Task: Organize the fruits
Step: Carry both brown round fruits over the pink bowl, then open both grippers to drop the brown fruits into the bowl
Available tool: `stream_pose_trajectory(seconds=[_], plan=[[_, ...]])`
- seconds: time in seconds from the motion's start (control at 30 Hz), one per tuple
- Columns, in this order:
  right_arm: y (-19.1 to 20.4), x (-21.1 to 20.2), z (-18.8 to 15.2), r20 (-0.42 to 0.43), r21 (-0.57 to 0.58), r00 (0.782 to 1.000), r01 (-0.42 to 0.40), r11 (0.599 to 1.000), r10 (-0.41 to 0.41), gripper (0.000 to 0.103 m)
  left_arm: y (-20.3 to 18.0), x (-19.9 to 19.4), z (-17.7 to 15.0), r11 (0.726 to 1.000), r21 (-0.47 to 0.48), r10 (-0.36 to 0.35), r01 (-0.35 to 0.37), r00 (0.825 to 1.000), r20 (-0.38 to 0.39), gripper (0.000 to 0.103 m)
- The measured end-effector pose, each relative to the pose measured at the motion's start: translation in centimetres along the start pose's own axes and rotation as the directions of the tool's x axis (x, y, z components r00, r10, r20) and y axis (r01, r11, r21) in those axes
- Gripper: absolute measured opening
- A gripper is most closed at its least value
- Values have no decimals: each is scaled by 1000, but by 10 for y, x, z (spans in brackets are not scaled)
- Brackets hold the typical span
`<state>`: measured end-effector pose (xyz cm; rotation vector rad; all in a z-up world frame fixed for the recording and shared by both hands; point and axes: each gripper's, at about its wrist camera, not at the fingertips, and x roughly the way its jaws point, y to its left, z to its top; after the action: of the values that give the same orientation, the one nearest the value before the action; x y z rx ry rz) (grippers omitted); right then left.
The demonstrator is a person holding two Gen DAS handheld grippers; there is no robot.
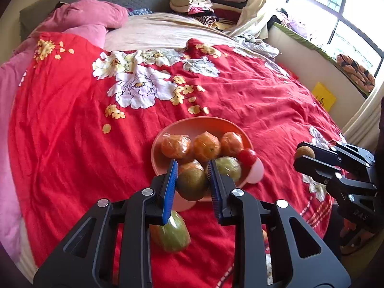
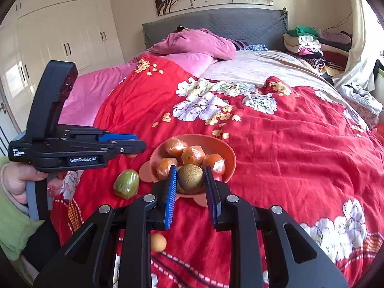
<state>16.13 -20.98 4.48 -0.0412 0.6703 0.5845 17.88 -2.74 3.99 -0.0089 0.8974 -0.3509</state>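
A salmon bowl [image 1: 199,121] [image 2: 230,153] stands on the red flowered bedspread [image 1: 240,100]. It holds several plastic-wrapped oranges [image 1: 176,145], a green fruit [image 1: 229,166] and a red tomato [image 1: 248,156]. My left gripper [image 1: 192,165] hovers over the bowl's near rim, shut on a brown-green kiwi [image 1: 192,183]. My right gripper [image 2: 190,169] is shut on a second brown kiwi [image 2: 190,177] near the bowl; in the left wrist view that right gripper [image 1: 303,154] is at the right edge. A wrapped green fruit [image 2: 126,183] and a small orange fruit [image 2: 158,242] lie on the bedspread.
A pink quilt [image 1: 91,16] lies at the head of the bed. Folded clothes [image 1: 196,2] are piled at the far corner, with a window ledge [image 1: 312,45] to the right. A hand in a green sleeve [image 2: 14,180] holds the left gripper [image 2: 144,147]. White wardrobes [image 2: 72,31] stand behind.
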Motion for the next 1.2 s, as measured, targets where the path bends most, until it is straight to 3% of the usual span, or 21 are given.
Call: stream_pose_trajectory(seconds=[0.53, 1.2], plan=[[-1, 53, 15, -62, -29, 998, -17, 999, 15, 22, 23, 49, 6, 999, -48, -24, 21, 998, -54, 19], [-4, 88, 15, -110, -37, 994, -7, 999, 2, 22, 30, 57, 13, 997, -61, -57, 53, 996, -63, 22]])
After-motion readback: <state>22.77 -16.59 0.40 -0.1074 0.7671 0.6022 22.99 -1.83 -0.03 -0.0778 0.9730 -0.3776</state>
